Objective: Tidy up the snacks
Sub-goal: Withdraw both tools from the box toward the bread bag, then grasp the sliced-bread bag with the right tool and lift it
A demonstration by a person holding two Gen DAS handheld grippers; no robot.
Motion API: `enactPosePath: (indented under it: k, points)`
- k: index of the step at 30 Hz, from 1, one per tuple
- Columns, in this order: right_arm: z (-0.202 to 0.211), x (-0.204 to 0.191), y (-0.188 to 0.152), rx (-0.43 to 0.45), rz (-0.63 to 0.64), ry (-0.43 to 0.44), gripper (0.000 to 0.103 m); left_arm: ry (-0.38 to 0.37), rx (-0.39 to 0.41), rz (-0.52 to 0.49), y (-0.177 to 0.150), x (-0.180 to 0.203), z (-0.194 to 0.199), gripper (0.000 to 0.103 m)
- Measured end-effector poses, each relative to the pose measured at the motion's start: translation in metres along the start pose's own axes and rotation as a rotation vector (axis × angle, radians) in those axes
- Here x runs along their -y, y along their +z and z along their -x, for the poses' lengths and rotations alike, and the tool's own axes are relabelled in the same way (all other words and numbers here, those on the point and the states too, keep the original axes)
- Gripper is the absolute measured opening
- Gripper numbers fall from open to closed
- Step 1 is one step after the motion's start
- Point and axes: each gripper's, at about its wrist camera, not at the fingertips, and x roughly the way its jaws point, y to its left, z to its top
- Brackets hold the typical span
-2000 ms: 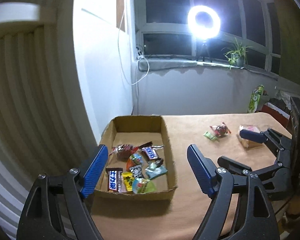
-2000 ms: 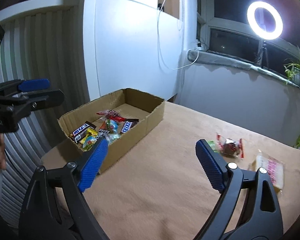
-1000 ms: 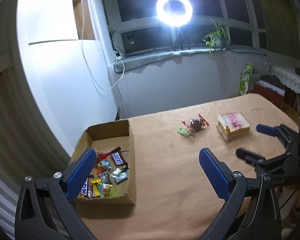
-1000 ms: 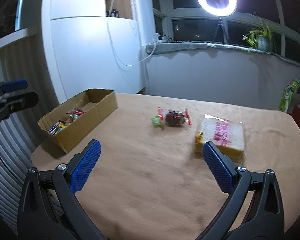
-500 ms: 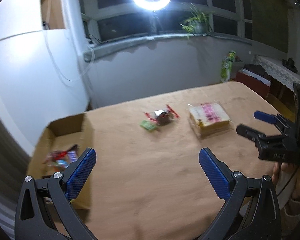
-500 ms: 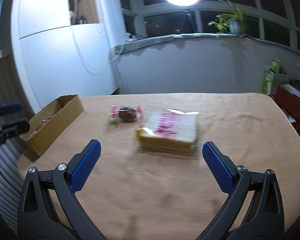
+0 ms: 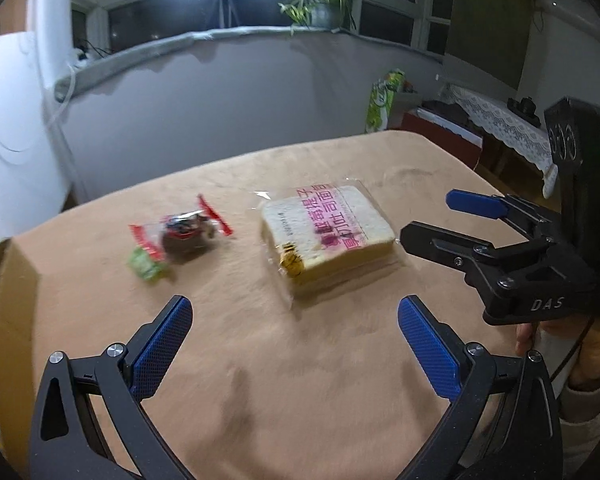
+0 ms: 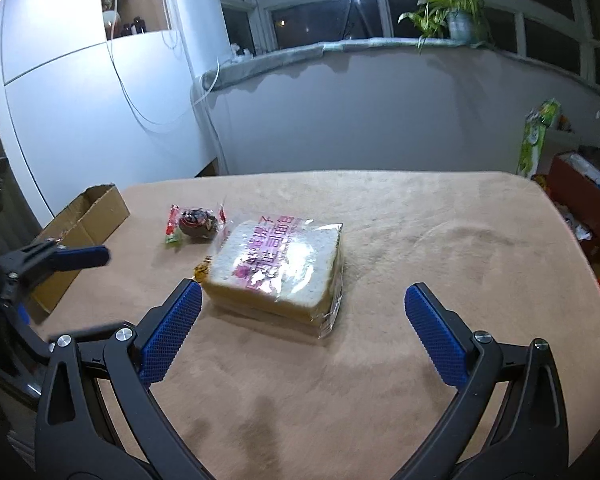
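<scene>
Both claws are hanging spread wide and holding nothing: the right claw [image 8: 302, 330] is facing the wrapped bread pack [image 8: 276, 270] lying flat on the tan-covered bench [image 8: 440, 240], while the left claw [image 7: 296, 342] is hovering over bare cloth near that same pack. The small dark snack in a red-ended wrapper [image 7: 184, 232] is lying just beside the bread, with a little green candy [image 7: 144, 266] touching or nearly touching its wrapper, and the cardboard box [image 8: 84, 220] is waiting at the bench's left end, well apart from all three. The step in hand is most likely the right claw's pickup of the bread. To do it well, the claw should be coming down square to the pack so the two blue pads are meeting its opposite long sides rather than a corner, low enough to catch the slices and not only the loose film. The squeeze should be light, as the loaf will probably crush and the glossy wrap may slide. The left claw would do best taking the small snack, keeping clear of the right claw's path to the box.
</scene>
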Motion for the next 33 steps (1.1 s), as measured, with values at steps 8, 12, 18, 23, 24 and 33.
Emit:
enactPosePath:
  k: [8, 12, 18, 23, 24, 33]
  points:
    - [-0.035, 0.025, 0.015, -0.069, -0.053, 0.043, 0.103, -0.012, -0.029, -0.021, 0.014, -0.001, -0.04, 0.102]
    - [-0.053, 0.03, 0.019, -0.104, -0.062, 0.063, 0.103, -0.019, -0.035, -0.027, 0.016, -0.001, -0.052, 0.102]
    - [-0.069, 0.03, 0.019, -0.127, -0.058, 0.091, 0.103, -0.042, -0.074, -0.035, 0.017, 0.0, -0.068, 0.102]
    - [-0.077, 0.032, 0.02, -0.136, -0.067, 0.118, 0.103, -0.052, -0.121, -0.06, 0.016, 0.003, -0.078, 0.084]
    - [-0.079, 0.032, 0.02, -0.141, -0.068, 0.128, 0.102, -0.043, -0.119, -0.066, 0.017, 0.004, -0.078, 0.082]
    - [-0.082, 0.03, 0.018, -0.145, -0.067, 0.178, 0.065, -0.016, -0.098, -0.096, 0.015, 0.008, -0.076, 0.059]
